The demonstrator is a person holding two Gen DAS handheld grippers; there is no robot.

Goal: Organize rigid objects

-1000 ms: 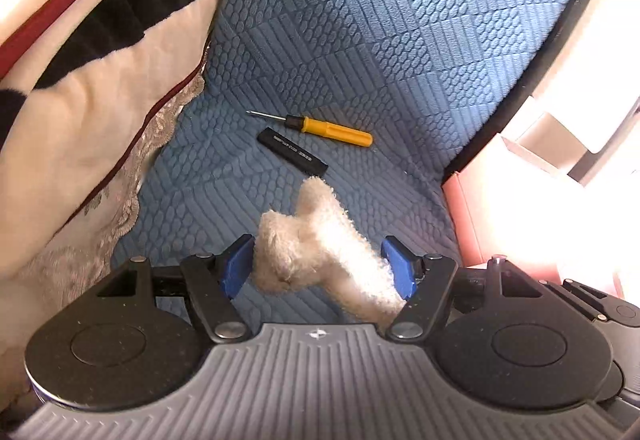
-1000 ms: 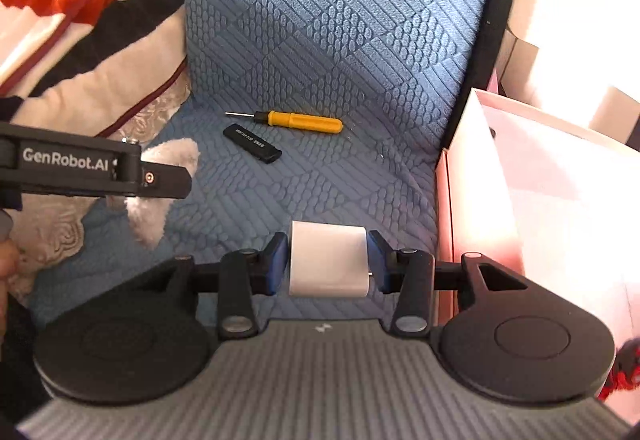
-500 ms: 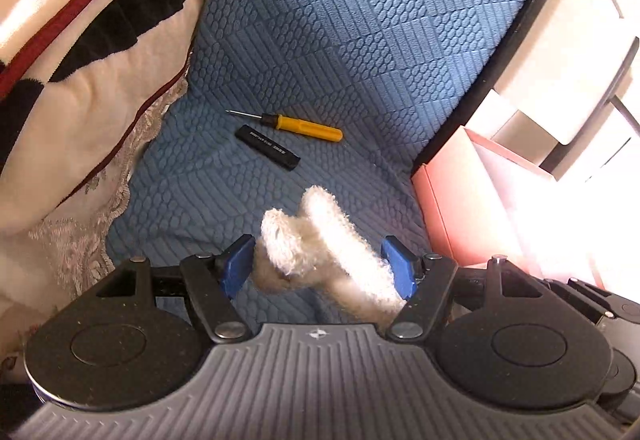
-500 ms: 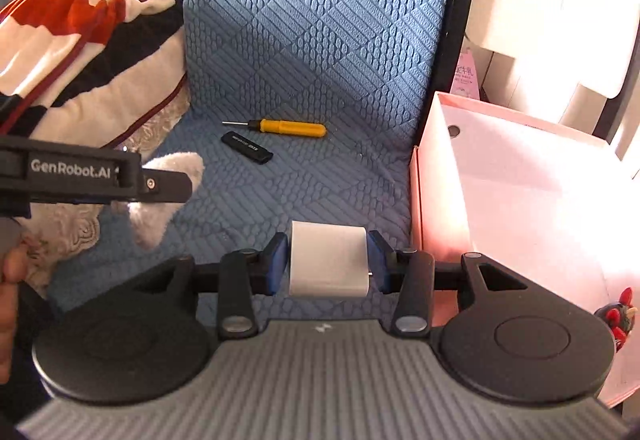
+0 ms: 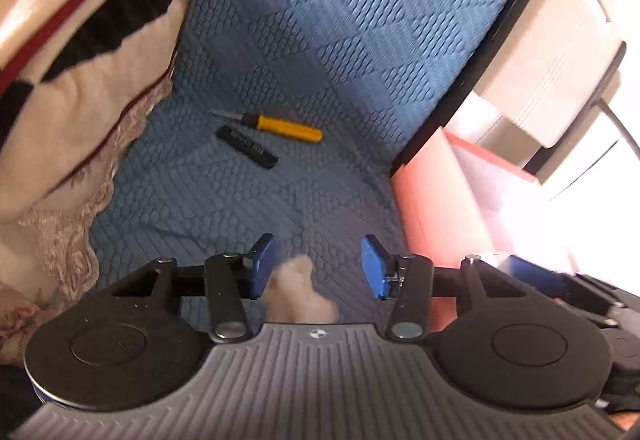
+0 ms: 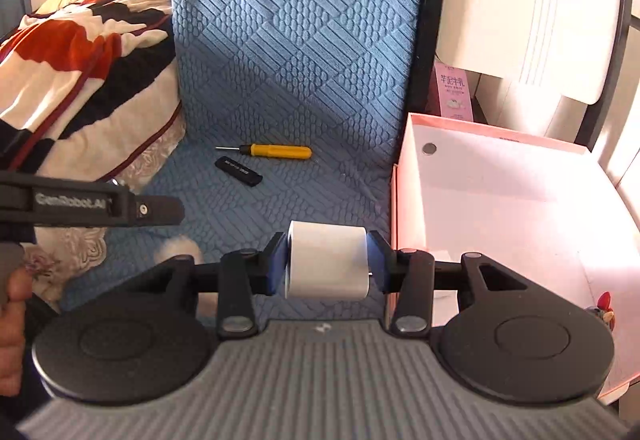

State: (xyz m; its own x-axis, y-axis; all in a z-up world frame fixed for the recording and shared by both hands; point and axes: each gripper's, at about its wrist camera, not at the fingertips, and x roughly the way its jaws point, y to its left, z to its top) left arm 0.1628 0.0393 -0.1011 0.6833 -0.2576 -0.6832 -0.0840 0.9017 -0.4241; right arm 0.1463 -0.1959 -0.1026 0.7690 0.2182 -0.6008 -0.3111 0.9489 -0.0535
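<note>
My right gripper (image 6: 326, 260) is shut on a white block (image 6: 326, 272), held above the blue quilted mattress (image 6: 300, 60) beside an open pink box (image 6: 404, 176). My left gripper (image 5: 318, 266) has its jaws closing. A fluffy cream toy (image 5: 298, 294) shows blurred low between its blue pads, and neither pad presses on it. In the right wrist view the toy (image 6: 180, 246) lies low under the left gripper (image 6: 172, 207). A yellow-handled screwdriver (image 5: 286, 128) and a black stick (image 5: 248, 152) lie side by side farther up the mattress.
A red, black and cream blanket (image 6: 80, 60) is heaped along the mattress's left side. The pink box (image 5: 432, 200) sits off the right edge, with a pink carton (image 6: 454, 96) and white furniture (image 6: 540, 20) behind it. A hand (image 6: 12, 320) grips the left tool.
The fluffy toy has slipped down out of the left pads, which now stand closer together. Both grippers rose a little and drifted toward the pink box; the white block stays gripped.
</note>
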